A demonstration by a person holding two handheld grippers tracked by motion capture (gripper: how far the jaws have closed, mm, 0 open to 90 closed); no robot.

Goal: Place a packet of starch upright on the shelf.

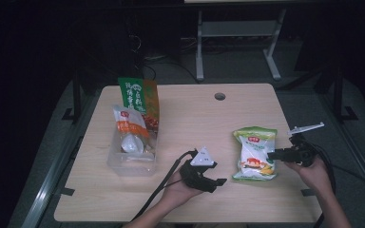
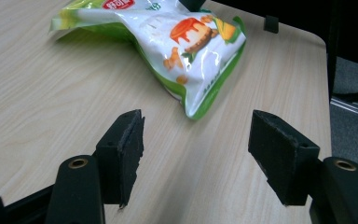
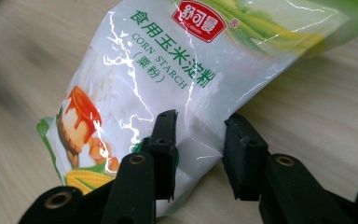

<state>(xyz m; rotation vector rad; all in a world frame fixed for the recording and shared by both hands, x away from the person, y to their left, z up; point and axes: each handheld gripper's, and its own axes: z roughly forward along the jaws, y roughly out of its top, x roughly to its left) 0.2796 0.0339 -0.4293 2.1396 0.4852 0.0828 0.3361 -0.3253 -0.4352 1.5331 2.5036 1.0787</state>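
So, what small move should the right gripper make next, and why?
Probably lift slightly. The right gripper has its jaws pinched on the edge of the corn starch bag, which lies flat on the table. The left gripper stands open beside it, holding nothing.

Left claw (image 1: pixel 221 181) agape, right claw (image 1: pixel 270 154) pinched.

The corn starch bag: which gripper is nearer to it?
Right. The right gripper has its jaws around the edge of the corn starch bag; the left gripper sits apart from its lower left corner, jaws open.
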